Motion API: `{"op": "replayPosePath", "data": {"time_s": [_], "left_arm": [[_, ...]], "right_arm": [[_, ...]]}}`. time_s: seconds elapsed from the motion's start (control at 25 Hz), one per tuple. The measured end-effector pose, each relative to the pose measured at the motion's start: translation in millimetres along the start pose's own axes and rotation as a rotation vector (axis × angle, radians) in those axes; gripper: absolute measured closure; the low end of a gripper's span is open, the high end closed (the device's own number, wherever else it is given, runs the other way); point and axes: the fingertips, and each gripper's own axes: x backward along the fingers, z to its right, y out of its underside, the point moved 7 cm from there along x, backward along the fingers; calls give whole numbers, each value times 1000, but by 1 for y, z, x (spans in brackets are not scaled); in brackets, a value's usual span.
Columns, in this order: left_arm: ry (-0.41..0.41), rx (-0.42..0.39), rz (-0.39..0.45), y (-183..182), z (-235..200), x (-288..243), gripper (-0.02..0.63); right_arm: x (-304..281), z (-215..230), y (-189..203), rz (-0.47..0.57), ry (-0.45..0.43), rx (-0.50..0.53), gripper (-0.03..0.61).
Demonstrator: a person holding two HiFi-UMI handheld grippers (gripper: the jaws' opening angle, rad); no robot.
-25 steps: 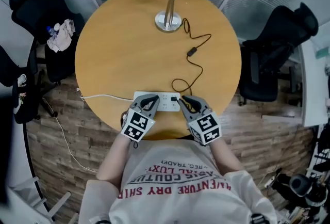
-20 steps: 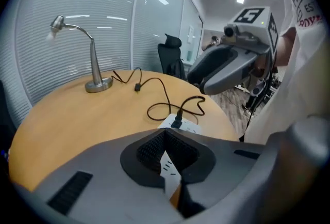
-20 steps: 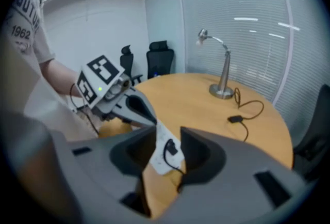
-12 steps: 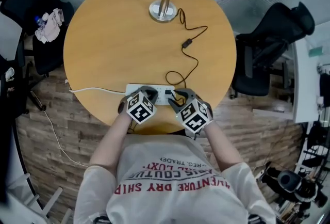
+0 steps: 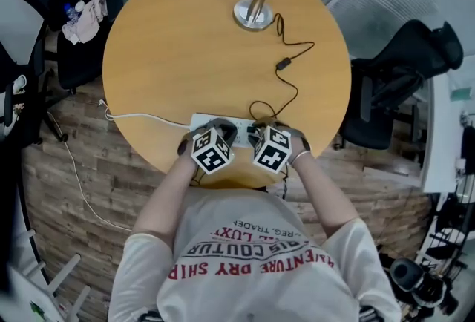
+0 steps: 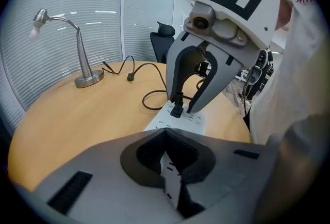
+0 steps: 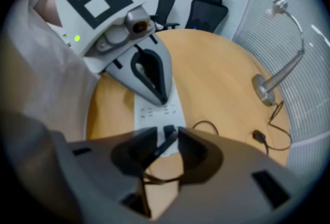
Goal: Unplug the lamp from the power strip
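- Since the earlier frames, the left gripper (image 7: 163, 98) and right gripper (image 6: 184, 108) have been lowered onto the power strip (image 6: 198, 122).
- The lamp's plug (image 6: 177, 110) is seated in the strip, between the right gripper's jaws, which are held apart and have just been closing.
- The left gripper's jaws are pressed together, tips set on the strip.
- The cord (image 5: 283, 63) is trailed from the near edge across the table (image 5: 171, 53) to the lamp (image 5: 253, 14).

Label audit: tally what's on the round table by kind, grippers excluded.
Silver gooseneck desk lamp: 1
White rectangular power strip: 1
Cables: 2 (thin black lamp cord, white strip lead)
Total: 4
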Motion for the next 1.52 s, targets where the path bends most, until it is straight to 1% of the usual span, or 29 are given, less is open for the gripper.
{"op": "replayPosePath", "data": {"time_s": [0.12, 0.2, 0.36, 0.44, 0.52, 0.72, 0.88, 0.96, 1.12, 1.36, 1.44, 1.52], "left_arm": [[-15, -25, 7, 2, 1, 1, 586], [-6, -16, 3, 2, 0, 1, 586], [1, -5, 2, 1, -2, 1, 586], [1, -4, 1, 2, -1, 2, 586], [1, -6, 2, 3, 0, 2, 586], [1, 1, 1, 2, -2, 1, 586], [-6, 2, 1, 1, -2, -1, 586], [-13, 2, 2, 0, -3, -1, 586], [-27, -7, 8, 2, -1, 0, 586], [-10, 62, -6, -1, -4, -2, 586], [-13, 79, -7, -1, -5, -2, 586], [-20, 78, -7, 1, -6, -1, 586]], "right_arm": [[-9, 0, -3, -34, -6, 52, 448], [-13, 3, -3, -49, -3, 87, 480], [-16, 3, -4, -41, -31, 144, 474], [-17, 1, -4, -43, -36, 162, 483], [-18, 1, -4, -51, -35, 143, 477], [-16, 5, -7, -70, -43, 104, 485], [-12, 7, -5, -63, -44, 70, 493], [-8, 8, -6, -66, -29, 83, 506], [-7, 6, -8, -86, -22, 93, 508], [-2, 4, -9, -105, -29, 116, 509], [20, 9, -19, -59, -61, 79, 509], [51, 20, -33, -9, -55, 63, 509]]}}
